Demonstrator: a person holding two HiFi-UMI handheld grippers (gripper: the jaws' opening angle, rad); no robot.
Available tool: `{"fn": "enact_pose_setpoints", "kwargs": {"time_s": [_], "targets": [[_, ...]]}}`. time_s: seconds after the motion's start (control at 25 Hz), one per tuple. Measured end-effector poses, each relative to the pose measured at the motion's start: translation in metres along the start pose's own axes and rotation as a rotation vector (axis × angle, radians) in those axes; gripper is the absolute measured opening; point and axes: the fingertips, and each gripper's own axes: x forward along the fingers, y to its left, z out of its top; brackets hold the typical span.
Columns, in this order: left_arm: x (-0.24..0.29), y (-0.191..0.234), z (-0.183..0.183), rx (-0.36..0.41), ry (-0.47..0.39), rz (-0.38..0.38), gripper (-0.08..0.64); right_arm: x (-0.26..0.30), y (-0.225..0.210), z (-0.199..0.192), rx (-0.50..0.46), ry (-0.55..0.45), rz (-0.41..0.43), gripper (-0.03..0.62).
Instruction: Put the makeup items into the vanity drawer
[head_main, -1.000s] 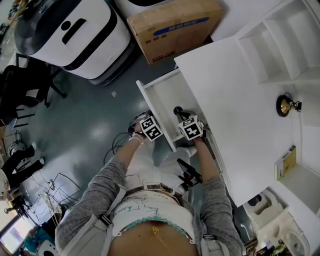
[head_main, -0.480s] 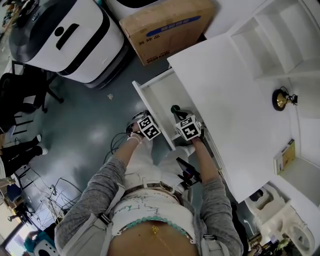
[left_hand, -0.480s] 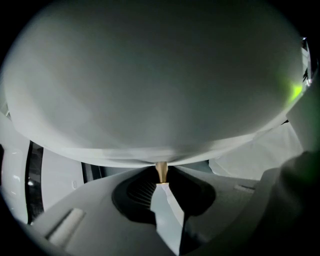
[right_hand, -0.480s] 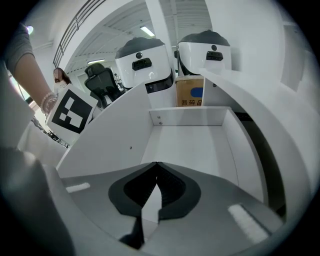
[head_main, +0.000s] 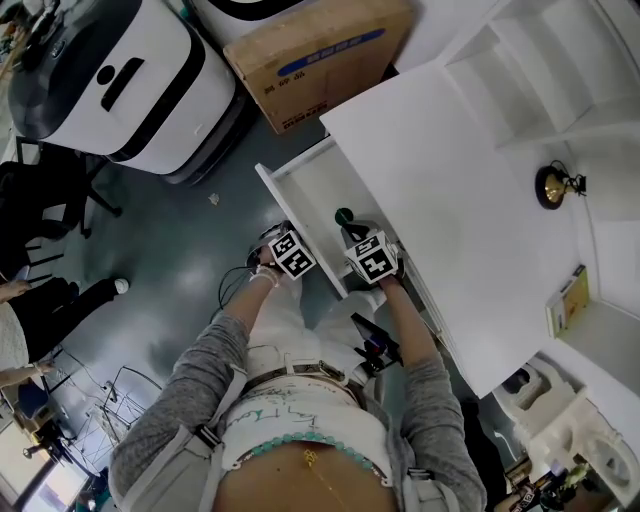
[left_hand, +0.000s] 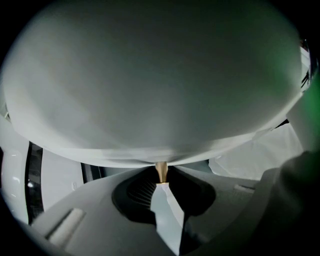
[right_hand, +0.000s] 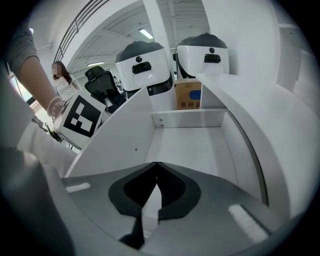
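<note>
The white vanity drawer (head_main: 312, 195) (right_hand: 187, 145) stands pulled out from under the white desk top (head_main: 450, 200); no makeup item shows on its floor. My right gripper (head_main: 352, 232) (right_hand: 156, 165) hangs over the drawer's near end with its jaws shut and nothing between their tips. A dark round part shows just ahead of its marker cube (head_main: 372, 258). My left gripper (head_main: 290, 252) (left_hand: 161, 176) is at the outer face of the drawer front (left_hand: 150, 80), shut on a small gold knob (left_hand: 161, 171) that sticks out of that white face.
A cardboard box (head_main: 315, 55) and white-and-black machines (head_main: 120, 85) stand on the floor beyond the drawer. On the desk are a black-and-gold ornament (head_main: 552, 186), a book (head_main: 568, 300) and white shelves (head_main: 540, 70). A bystander's legs (head_main: 60, 300) show at the left.
Both grippers keep their places at the drawer. The head view has drifted a little, and the bystander at the left has walked.
</note>
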Motion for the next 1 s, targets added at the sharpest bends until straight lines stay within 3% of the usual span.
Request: {"fn": "enact_pose_setpoints", "kwargs": {"time_s": [1.0], "targets": [[0.002,0.002,0.01,0.012,-0.005,-0.005,0.08,-0.042,0.012,0.0,0.033,-0.039,-0.013,0.029]]}}
